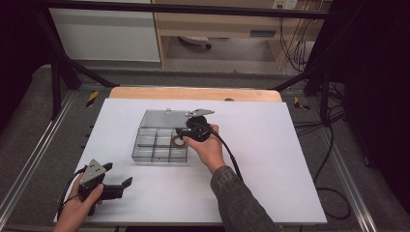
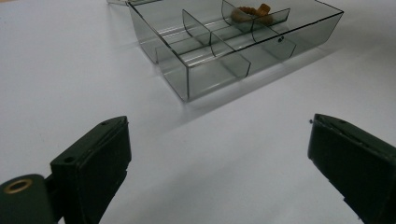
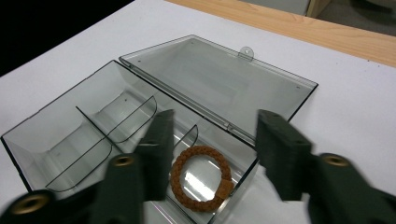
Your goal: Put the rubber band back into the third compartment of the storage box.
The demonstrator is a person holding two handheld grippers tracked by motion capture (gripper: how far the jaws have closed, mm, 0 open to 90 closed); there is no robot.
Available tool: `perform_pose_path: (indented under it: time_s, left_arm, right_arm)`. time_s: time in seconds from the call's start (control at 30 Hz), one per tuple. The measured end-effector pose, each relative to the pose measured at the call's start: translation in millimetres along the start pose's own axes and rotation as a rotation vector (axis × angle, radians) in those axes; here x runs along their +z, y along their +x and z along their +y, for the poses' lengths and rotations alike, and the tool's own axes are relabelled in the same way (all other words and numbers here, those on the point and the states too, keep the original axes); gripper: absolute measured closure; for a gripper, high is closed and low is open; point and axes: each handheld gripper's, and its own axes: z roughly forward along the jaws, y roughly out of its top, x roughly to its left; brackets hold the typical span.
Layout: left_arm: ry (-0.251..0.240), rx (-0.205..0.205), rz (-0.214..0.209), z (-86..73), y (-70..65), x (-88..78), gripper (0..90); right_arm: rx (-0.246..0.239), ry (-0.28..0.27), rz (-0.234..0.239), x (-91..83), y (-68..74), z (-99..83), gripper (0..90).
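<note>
Clear box [image 1: 159,144] sits on white table [image 1: 270,169], lid [image 3: 219,79] flipped open flat behind box. Brown braided ring [image 3: 201,177] lies in box corner pocket, just beside lid hinge. Right tool [image 3: 212,154] hangs over box, jaws spread wide, one on each side of ring, grasping nothing. Left tool [image 2: 219,158] rests well apart from box, near table's front edge, jaws wide open, empty.

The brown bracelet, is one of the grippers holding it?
No, the brown bracelet lies loose on the floor of a compartment in the clear box, with the right gripper open above it.
</note>
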Motion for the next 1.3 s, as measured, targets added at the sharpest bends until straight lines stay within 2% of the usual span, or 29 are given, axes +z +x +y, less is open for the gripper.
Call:
perform_pose_path:
  time_s: [0.17, 0.27, 0.47, 0.57, 0.83, 0.97, 1.07, 1.3]
  left_arm:
    - [0.000, 0.003, -0.003, 0.2, -0.1, 0.2, 6.0]
    - [-0.001, 0.006, -0.003, 0.1, 0.5, 0.1, 6.0]
    - [0.000, 0.007, -0.002, 0.0, 0.2, 0.0, 6.1]
    - [0.001, 0.007, -0.001, -0.1, 0.1, 0.0, 6.0]
    - [0.001, 0.006, 0.000, -0.2, 0.0, 0.1, 6.0]
    - [-0.009, 0.000, 0.007, 0.2, -0.1, -2.2, 6.0]
    - [-0.009, -0.006, 0.009, -0.1, 0.8, -1.8, 6.0]
    - [-0.011, -0.006, 0.007, 0.1, 0.0, -2.3, 6.0]
  right_arm:
    - [0.015, -0.002, -0.013, -5.7, -4.2, 2.1, 22.6]
    - [0.029, -0.008, -0.016, -9.1, -6.3, 3.6, 16.3]
    - [0.006, -0.023, -0.037, -17.3, -6.9, 6.4, 6.4]
    - [-0.012, -0.035, -0.070, -22.5, -5.9, 7.0, 4.7]
    - [-0.010, -0.073, -0.047, -38.8, -10.1, 8.3, 4.8]
    - [-0.038, -0.102, -0.037, -47.9, -13.7, 6.9, 5.7]
    - [-0.042, -0.110, -0.026, -52.7, -18.1, 5.9, 5.8]
    - [-0.023, -0.121, -0.025, -61.5, -27.5, 5.5, 5.5]
